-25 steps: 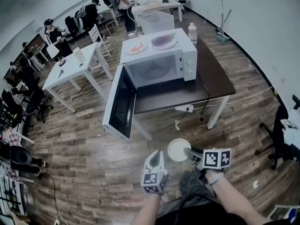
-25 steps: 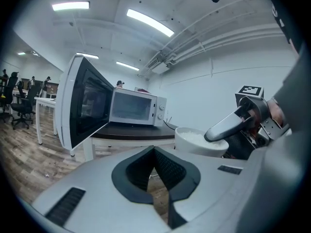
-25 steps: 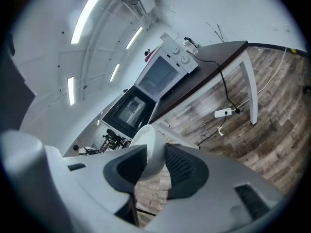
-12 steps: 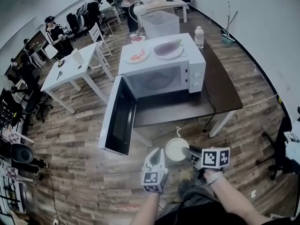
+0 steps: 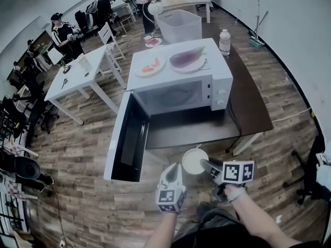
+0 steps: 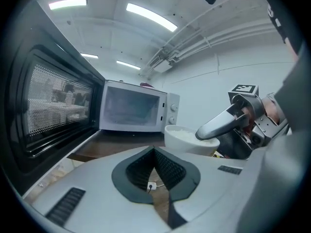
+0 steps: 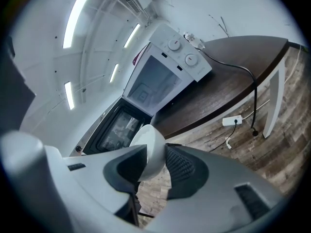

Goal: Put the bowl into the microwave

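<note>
The right tool (image 5: 205,165) is clamped on the near rim of the white bowl (image 5: 194,161). It holds the bowl in the air just ahead of itself, short of the dark tabletop (image 5: 248,105) and of the white microwave (image 5: 178,89) that stands on it farther ahead. The left tool (image 5: 173,169), just to the left of the bowl, has its jaws pressed together on nothing, and the microwave's open door (image 5: 126,138) stands ahead and to its left. Each tool carries a cube (image 5: 238,172) printed with black-and-white square markers.
</note>
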`<move>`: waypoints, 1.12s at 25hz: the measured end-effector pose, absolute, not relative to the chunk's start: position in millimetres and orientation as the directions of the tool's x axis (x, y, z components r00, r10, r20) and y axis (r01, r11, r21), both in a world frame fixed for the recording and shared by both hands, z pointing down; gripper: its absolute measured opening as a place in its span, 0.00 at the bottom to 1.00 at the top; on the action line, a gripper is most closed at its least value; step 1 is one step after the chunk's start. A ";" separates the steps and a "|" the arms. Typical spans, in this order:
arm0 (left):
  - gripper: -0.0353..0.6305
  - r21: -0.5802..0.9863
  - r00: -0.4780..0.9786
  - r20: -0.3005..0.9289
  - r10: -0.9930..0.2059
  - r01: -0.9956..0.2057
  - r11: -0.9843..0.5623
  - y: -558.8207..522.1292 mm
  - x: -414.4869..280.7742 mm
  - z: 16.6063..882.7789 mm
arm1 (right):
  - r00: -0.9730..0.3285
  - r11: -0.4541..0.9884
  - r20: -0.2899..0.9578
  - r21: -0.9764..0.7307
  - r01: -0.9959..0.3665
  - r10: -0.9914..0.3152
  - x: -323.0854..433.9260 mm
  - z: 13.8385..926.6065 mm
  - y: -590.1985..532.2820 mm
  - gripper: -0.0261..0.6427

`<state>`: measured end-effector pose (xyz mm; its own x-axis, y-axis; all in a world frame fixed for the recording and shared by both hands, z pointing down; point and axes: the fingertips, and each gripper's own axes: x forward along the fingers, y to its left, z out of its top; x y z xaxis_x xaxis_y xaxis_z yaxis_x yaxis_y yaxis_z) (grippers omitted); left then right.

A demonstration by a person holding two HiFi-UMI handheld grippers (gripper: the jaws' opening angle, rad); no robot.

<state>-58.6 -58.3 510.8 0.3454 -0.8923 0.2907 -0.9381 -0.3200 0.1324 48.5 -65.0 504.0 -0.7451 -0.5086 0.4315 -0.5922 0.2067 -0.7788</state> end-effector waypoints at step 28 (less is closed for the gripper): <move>0.05 0.148 0.362 0.259 -0.895 -0.931 -0.334 -141.0 -61.4 525.4 | -0.736 0.189 0.422 -0.787 -0.587 -0.529 31.3 517.7 -169.7 0.22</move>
